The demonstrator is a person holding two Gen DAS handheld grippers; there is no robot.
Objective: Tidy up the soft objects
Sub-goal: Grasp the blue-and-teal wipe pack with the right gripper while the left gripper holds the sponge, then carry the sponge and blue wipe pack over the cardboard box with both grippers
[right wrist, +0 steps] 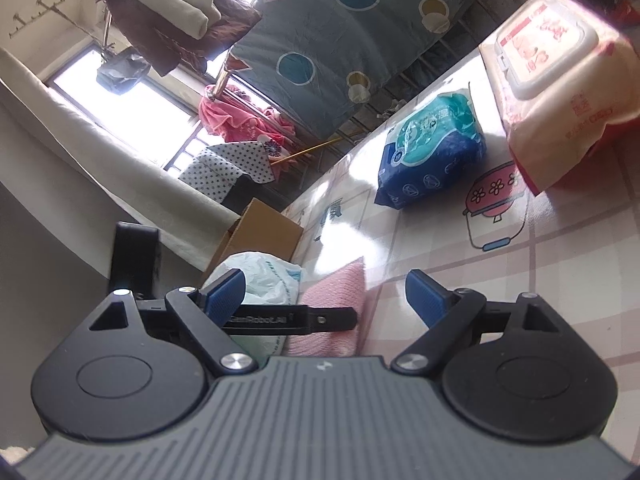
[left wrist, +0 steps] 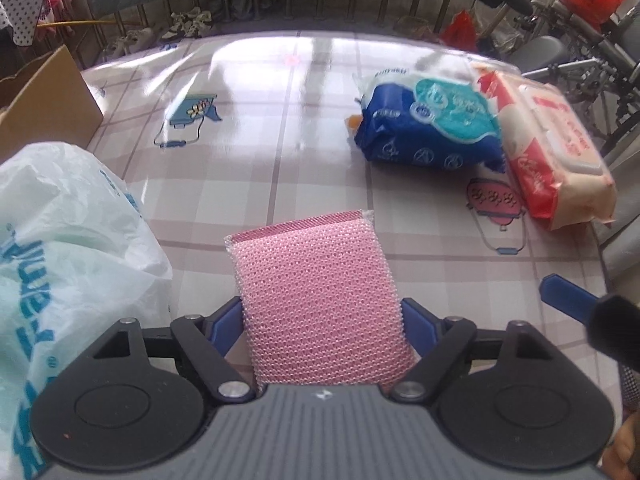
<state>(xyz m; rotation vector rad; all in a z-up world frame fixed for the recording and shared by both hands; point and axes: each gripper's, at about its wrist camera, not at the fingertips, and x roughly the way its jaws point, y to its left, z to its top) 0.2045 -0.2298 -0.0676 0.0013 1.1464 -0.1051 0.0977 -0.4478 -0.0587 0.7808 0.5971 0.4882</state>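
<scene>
The left gripper [left wrist: 322, 322] straddles the pink mesh sponge [left wrist: 316, 304], which lies flat on the checked tablecloth [left wrist: 280, 128] at the near centre. One blue pad stands at each long edge of the sponge; contact appears to be at the edges only, and whether the pads press cannot be told, so the grip is judged not yet firm. The right gripper [right wrist: 326, 302] is spread and empty, hovering near right, probably kept clear until needed. A white plastic bag [left wrist: 60, 240] sits near left. The blue tissue pack [left wrist: 432, 124] and the pink wipes pack [left wrist: 556, 152] lie side by side, touching, far right, suggesting a grouping spot.
</scene>
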